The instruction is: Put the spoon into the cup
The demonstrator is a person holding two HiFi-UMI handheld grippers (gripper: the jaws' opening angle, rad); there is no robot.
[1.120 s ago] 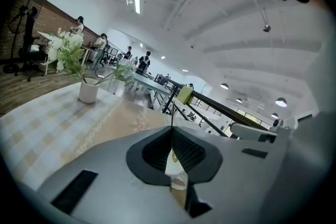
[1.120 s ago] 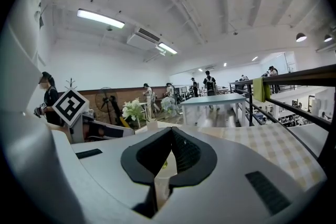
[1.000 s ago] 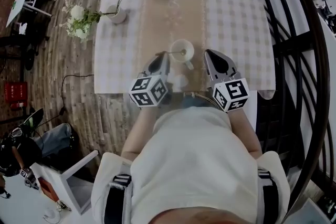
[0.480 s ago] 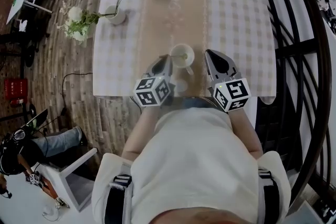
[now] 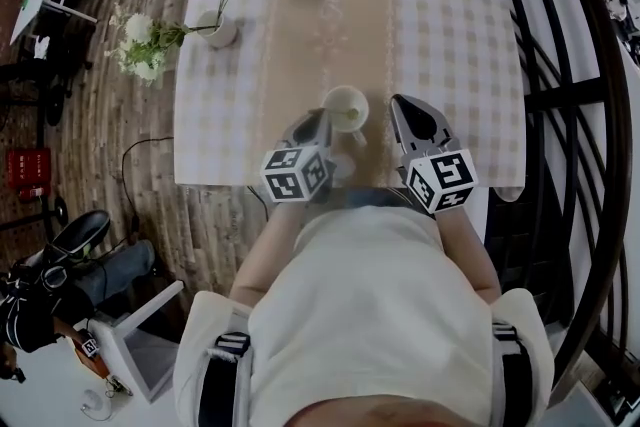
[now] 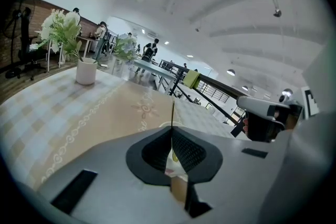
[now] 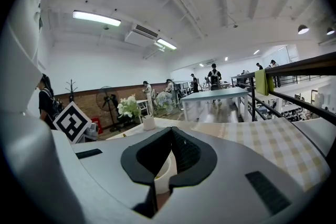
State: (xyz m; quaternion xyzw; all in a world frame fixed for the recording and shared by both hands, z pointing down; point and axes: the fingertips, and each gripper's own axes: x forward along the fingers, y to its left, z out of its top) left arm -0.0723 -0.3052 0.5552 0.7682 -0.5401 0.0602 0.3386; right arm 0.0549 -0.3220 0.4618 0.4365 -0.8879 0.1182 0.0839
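Sunk lower since a second ago with the left gripper (image 5: 322,113), tip now close at the left rim of the cup (image 5: 346,107); hardly shifted with the right gripper (image 5: 397,101). Clamped tight on the spoon (image 6: 172,113) on the left, thin handle standing straight up from the meeting jaw tips, cup rim just beyond. Cannot tell whether the spoon's bowl sits inside the cup. Closed tip to tip on the right as well, gripping nothing, just beside the cup's right side and apart from it. Upright near the middle of the near edge of the table (image 5: 450,35): the cup. Well apart, toward the far left corner: a vase of flowers (image 5: 222,27).
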